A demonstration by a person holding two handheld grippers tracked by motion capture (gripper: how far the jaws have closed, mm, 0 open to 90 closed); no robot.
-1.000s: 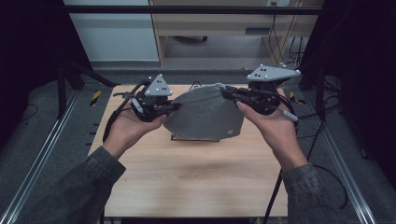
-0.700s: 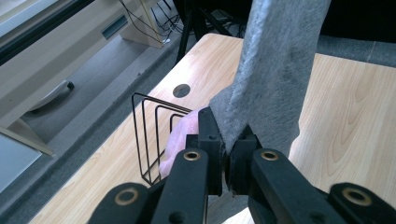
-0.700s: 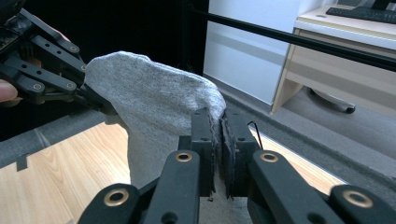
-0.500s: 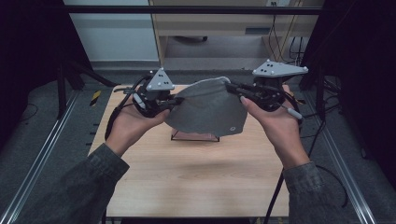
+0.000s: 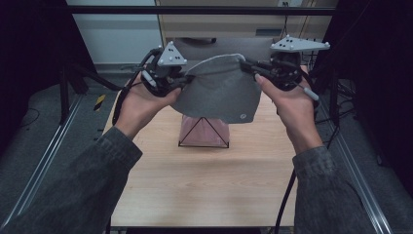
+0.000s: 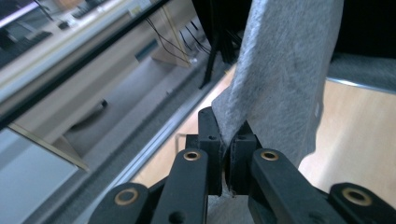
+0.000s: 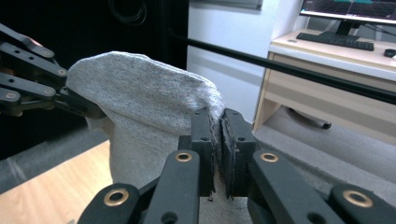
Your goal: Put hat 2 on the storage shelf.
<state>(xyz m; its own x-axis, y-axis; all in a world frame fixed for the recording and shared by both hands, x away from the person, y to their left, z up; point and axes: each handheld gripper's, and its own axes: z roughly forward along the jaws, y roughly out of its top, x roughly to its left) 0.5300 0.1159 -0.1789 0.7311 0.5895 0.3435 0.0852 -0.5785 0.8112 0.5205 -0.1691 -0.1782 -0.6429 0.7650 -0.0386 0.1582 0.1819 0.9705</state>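
Grey felt pouch (image 5: 219,92) hangs above the tabletop (image 5: 204,180), over a pink item (image 5: 204,131). Left tool (image 5: 181,82) and right tool (image 5: 249,67) each pinch a top corner. Light, floppy, non-slip; hold the edges, it sags mid-span.
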